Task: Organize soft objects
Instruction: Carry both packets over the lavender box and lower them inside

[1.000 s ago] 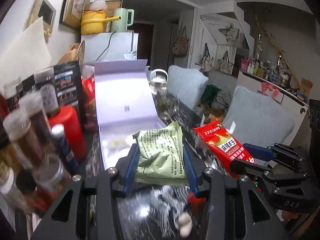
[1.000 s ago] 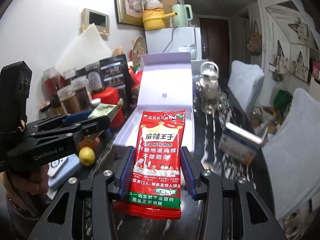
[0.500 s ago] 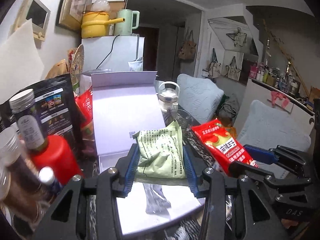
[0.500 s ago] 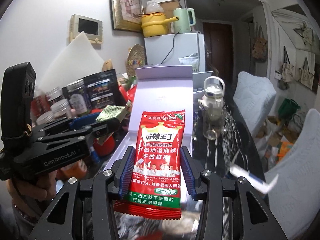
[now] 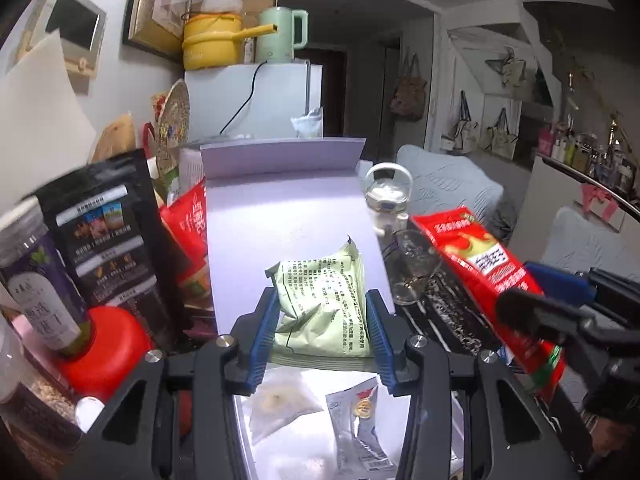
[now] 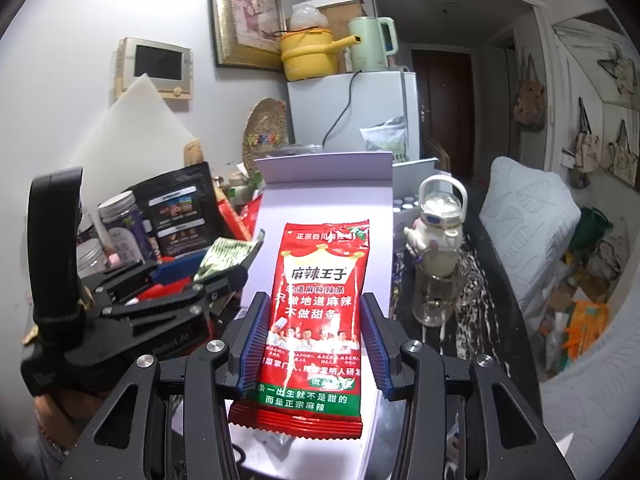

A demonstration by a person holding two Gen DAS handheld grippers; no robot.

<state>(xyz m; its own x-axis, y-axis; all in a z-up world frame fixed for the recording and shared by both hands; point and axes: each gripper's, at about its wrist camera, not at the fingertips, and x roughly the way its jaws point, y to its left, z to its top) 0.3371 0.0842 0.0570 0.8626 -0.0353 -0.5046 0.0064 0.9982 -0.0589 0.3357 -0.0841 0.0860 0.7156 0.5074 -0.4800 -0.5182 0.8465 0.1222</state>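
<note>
Both grippers are loaded: left gripper (image 5: 322,316) pinches the green packet (image 5: 320,304), right gripper (image 6: 310,332) clamps the red snack bag (image 6: 316,312) lengthwise. The white box (image 5: 288,208) sits straight ahead and below both, left one looks nearer.

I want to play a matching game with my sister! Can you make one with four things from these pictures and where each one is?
Things:
1. green packet
2. red packet
3. yellow pot
4. silver sachet

Places:
A. on top of the white fridge
B. lying in the white box
C. in the right gripper
D. in the left gripper

Pairs: 1-D, 2-C, 3-A, 4-B
</note>
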